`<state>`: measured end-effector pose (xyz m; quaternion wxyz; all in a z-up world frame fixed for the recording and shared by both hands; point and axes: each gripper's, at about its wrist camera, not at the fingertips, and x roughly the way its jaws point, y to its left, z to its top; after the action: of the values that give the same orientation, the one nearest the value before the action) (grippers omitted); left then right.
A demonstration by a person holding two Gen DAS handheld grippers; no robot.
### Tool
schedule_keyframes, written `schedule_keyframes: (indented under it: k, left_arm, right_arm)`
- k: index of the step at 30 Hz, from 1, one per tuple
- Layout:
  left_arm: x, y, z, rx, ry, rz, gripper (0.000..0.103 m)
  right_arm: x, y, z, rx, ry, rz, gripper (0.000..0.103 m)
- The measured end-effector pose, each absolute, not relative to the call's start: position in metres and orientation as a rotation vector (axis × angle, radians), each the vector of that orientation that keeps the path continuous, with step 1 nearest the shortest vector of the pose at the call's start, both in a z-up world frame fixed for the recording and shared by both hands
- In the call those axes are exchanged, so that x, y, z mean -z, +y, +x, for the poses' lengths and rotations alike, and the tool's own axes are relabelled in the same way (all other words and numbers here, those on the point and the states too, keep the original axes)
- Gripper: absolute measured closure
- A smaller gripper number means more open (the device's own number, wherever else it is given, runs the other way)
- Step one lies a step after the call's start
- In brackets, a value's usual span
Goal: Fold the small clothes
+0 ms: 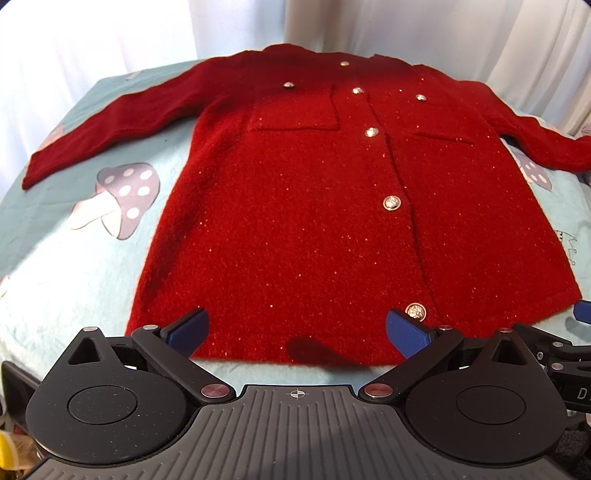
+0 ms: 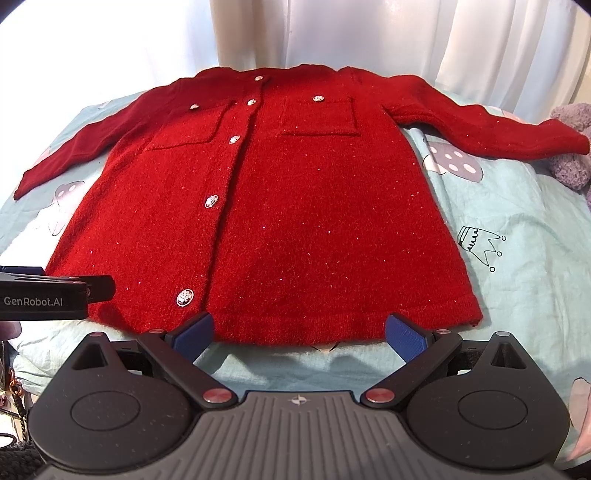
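Observation:
A small red knitted cardigan (image 1: 303,206) with silver buttons and two chest pockets lies flat and face up on a light blue sheet, both sleeves spread out to the sides; it also shows in the right wrist view (image 2: 295,206). My left gripper (image 1: 295,332) is open and empty, hovering at the hem's left half. My right gripper (image 2: 299,332) is open and empty at the hem's right half. The right gripper's blue fingertip (image 1: 583,310) shows at the right edge of the left wrist view, and the left gripper's black body (image 2: 48,299) shows at the left of the right wrist view.
The light blue sheet (image 1: 122,258) has mushroom and crown prints. A grey plush toy (image 2: 570,147) lies by the end of the right sleeve. White curtains (image 2: 369,33) hang behind the far edge of the bed.

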<state>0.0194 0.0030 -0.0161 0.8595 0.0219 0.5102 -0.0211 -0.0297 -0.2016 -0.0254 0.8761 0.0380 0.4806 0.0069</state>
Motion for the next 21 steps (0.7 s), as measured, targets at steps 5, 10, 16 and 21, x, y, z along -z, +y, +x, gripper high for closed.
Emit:
schedule_keyframes:
  k: [5,10,16,21]
  left_arm:
    - [0.0164,0.0022,0.0204,0.045,1.073,0.045,0.000]
    - [0.0173,0.0022,0.0201,0.047,1.075,0.043,0.000]
    - [0.0198,0.0031,0.0213,0.046,1.082,0.039,0.000]
    - [0.0219,0.0033,0.0223,0.049,1.091,0.037,0.000]
  right_arm:
    - [0.0261,-0.2020,-0.0298,-0.011,1.005,0.079,0.004]
    - [0.0257,-0.2031,-0.0302,-0.011,1.003,0.084,0.004]
    - [0.0271,-0.2051,-0.0292,-0.017,1.003,0.098,0.004]
    - [0.0276,-0.2060,-0.0279,-0.022,1.003,0.105,0.004]
